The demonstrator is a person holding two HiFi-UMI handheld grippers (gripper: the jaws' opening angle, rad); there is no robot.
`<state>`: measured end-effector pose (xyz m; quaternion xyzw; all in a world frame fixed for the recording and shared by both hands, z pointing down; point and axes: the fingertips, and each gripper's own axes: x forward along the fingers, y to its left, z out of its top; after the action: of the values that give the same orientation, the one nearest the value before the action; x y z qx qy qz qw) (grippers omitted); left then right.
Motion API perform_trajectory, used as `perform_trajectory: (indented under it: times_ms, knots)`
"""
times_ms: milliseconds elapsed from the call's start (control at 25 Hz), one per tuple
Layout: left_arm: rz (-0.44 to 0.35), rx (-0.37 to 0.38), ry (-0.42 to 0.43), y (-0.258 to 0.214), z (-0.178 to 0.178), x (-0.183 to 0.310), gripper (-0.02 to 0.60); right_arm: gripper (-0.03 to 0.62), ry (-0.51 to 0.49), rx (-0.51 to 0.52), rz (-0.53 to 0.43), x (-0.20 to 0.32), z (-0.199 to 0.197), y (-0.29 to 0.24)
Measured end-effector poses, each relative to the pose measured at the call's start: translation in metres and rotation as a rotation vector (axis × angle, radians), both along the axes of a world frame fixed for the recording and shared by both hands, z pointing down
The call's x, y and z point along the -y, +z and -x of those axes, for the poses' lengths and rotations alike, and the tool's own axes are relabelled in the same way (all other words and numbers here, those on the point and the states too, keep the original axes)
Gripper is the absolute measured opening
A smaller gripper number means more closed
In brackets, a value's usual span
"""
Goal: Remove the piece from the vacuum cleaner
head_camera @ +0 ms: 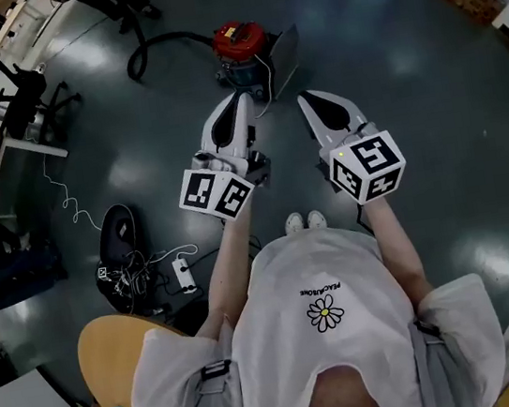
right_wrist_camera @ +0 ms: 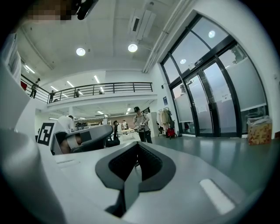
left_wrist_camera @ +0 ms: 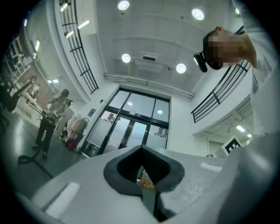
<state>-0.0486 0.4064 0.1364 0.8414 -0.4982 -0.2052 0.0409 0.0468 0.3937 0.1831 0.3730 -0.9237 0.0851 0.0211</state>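
Observation:
The vacuum cleaner (head_camera: 241, 50), a red-topped canister with a black hose (head_camera: 152, 48) curling off to the left, stands on the dark floor a step ahead of the person's white shoes (head_camera: 306, 221). Both grippers are held side by side at chest height, short of the vacuum and apart from it. My left gripper (head_camera: 241, 100) (left_wrist_camera: 142, 149) is shut and empty, tilted up towards the ceiling. My right gripper (head_camera: 304, 98) (right_wrist_camera: 137, 145) is also shut with nothing in it, and points about level across the hall. Neither gripper view shows the vacuum.
A power strip (head_camera: 185, 275) with tangled cables and a black bag (head_camera: 117, 237) lie on the floor at the left. A round wooden seat (head_camera: 112, 357) is at lower left, office chairs (head_camera: 25, 95) at upper left. Glass doors (right_wrist_camera: 218, 96) and several people (right_wrist_camera: 140, 124) are far off.

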Motion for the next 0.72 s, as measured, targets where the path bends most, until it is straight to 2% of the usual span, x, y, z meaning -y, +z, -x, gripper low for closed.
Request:
perform_trajectory:
  times_ms: [160,240,360,560,640,720]
  knots:
    - [-0.011,-0.062,0.042,-0.009,0.000,-0.004,0.000,0.025,-0.031,0.056,0.023,-0.002,0.000,-0.005]
    - [-0.001,-0.054,0.035,-0.010,0.000,-0.002,0.002,0.025,-0.046,0.102,0.044,-0.001,-0.001,-0.007]
    - [0.022,0.059,-0.007,-0.004,-0.007,0.003,0.001,0.025,-0.049,0.157,0.067,0.002,-0.009,-0.006]
    - [0.042,0.177,-0.031,0.007,-0.022,0.010,0.000,0.025,-0.040,0.126,0.047,0.008,-0.022,0.001]
    - [0.065,0.206,-0.046,0.013,-0.027,0.019,0.000,0.025,-0.090,0.193,0.071,0.010,-0.025,-0.002]
    - [0.085,0.218,-0.058,0.017,-0.032,0.028,0.000,0.025,-0.158,0.315,0.124,0.013,-0.031,-0.008]
